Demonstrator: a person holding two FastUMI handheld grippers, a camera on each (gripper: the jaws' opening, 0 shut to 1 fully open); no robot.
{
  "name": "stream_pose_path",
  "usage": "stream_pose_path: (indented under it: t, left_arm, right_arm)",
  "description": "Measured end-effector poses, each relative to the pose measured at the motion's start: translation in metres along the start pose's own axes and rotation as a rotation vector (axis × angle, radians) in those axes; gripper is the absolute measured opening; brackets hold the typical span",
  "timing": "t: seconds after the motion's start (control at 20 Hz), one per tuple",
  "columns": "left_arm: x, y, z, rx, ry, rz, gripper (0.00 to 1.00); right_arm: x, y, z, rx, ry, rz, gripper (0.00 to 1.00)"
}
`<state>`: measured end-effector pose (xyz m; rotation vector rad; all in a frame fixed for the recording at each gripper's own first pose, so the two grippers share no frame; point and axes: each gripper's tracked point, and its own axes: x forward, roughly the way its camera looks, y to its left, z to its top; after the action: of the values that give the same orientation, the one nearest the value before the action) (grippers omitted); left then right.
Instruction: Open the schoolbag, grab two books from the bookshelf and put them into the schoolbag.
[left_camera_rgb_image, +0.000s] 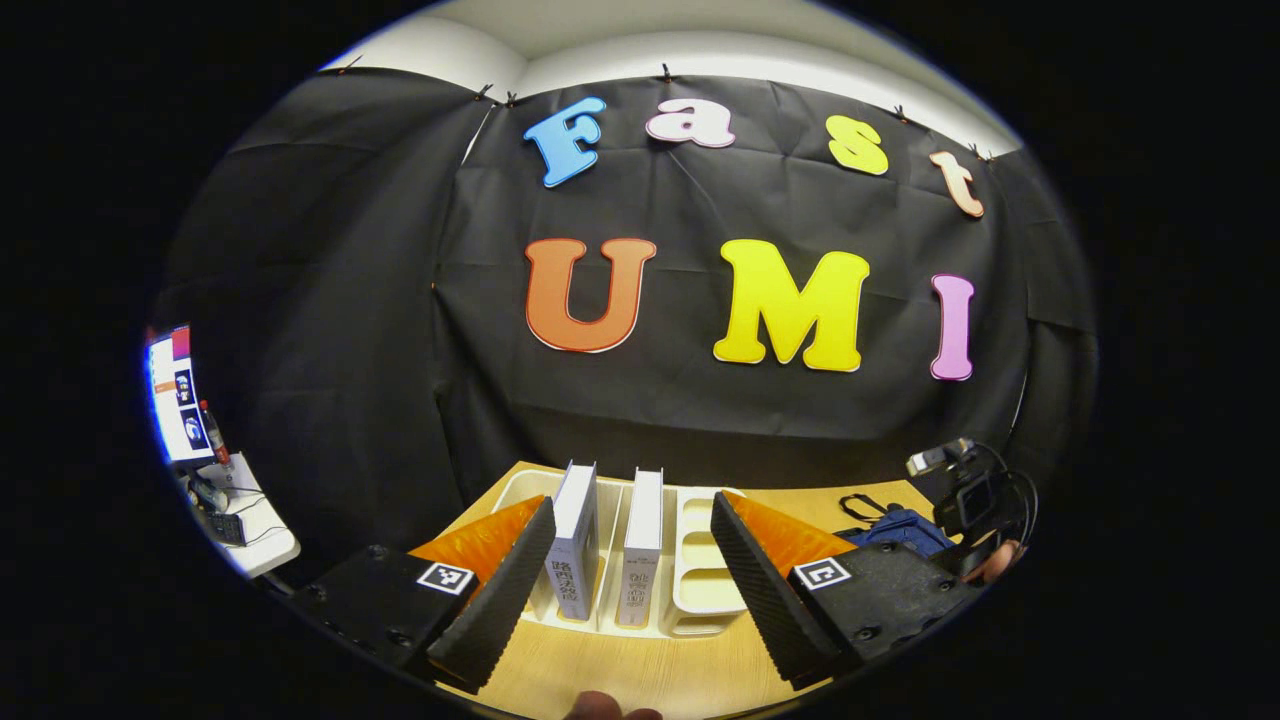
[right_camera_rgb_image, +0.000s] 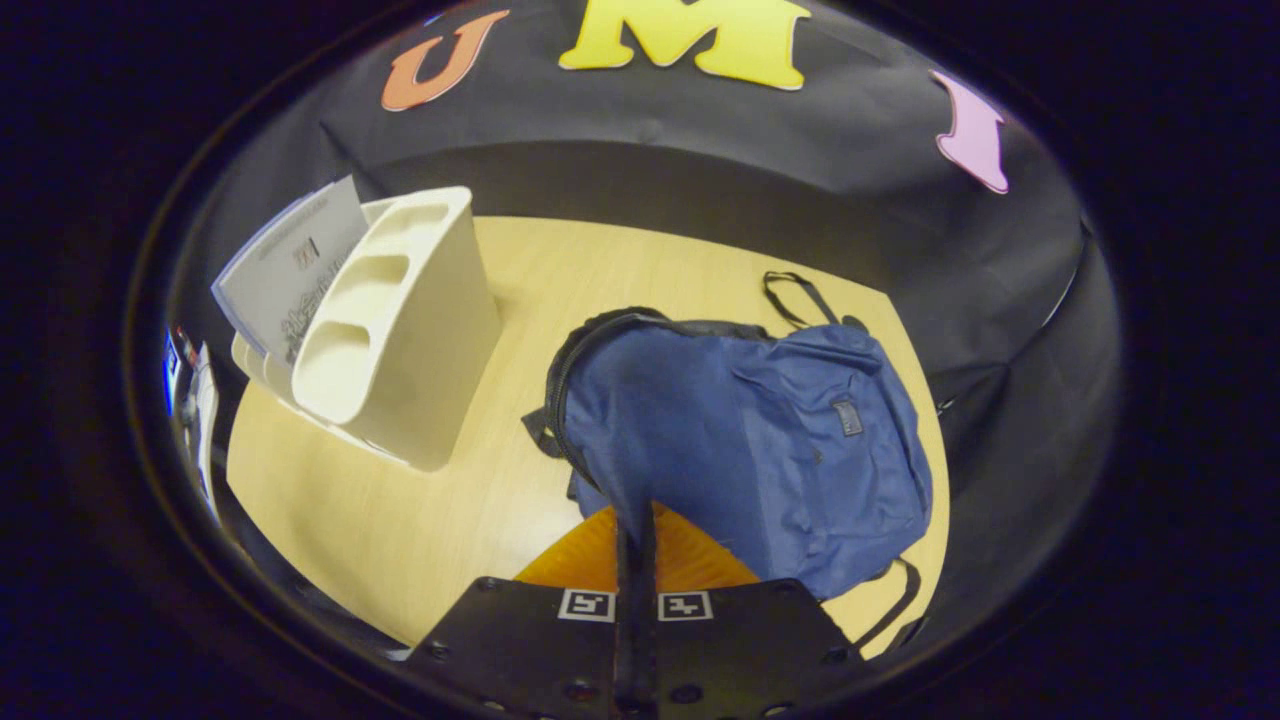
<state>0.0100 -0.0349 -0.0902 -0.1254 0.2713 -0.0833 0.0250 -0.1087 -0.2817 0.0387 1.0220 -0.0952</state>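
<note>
In the left gripper view, two white books (left_camera_rgb_image: 575, 540) (left_camera_rgb_image: 641, 545) stand upright in the slots of a white bookshelf rack (left_camera_rgb_image: 703, 580) on the wooden table. My left gripper (left_camera_rgb_image: 632, 505) is open just in front of the rack, with both books between its spread fingers and touching neither. In the right gripper view, the blue schoolbag (right_camera_rgb_image: 780, 440) lies on the table, its zip opening facing the rack (right_camera_rgb_image: 400, 320). My right gripper (right_camera_rgb_image: 636, 512) is shut on a fold of the bag's front fabric and holds it up. A book (right_camera_rgb_image: 290, 270) leans in the rack.
The wooden table (right_camera_rgb_image: 400, 520) has bare room between rack and bag. The bag's black straps (right_camera_rgb_image: 795, 290) trail toward the back wall. At the far right of the left gripper view are the bag (left_camera_rgb_image: 895, 527) and the other gripper (left_camera_rgb_image: 965, 500). A side desk with a monitor (left_camera_rgb_image: 175, 395) stands left.
</note>
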Motion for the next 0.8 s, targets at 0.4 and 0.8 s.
stream_pose_path:
  t: [0.4,0.8]
  left_arm:
    - [0.032,-0.006,0.004,0.038,0.055,-0.045,1.00]
    - [0.078,-0.013,-0.034,0.026,0.322,-0.092,1.00]
  right_arm:
    - [-0.048,-0.070,0.039,0.122,-0.109,-0.056,0.04]
    - [-0.077,-0.141,0.050,0.242,-0.164,-0.088,0.01]
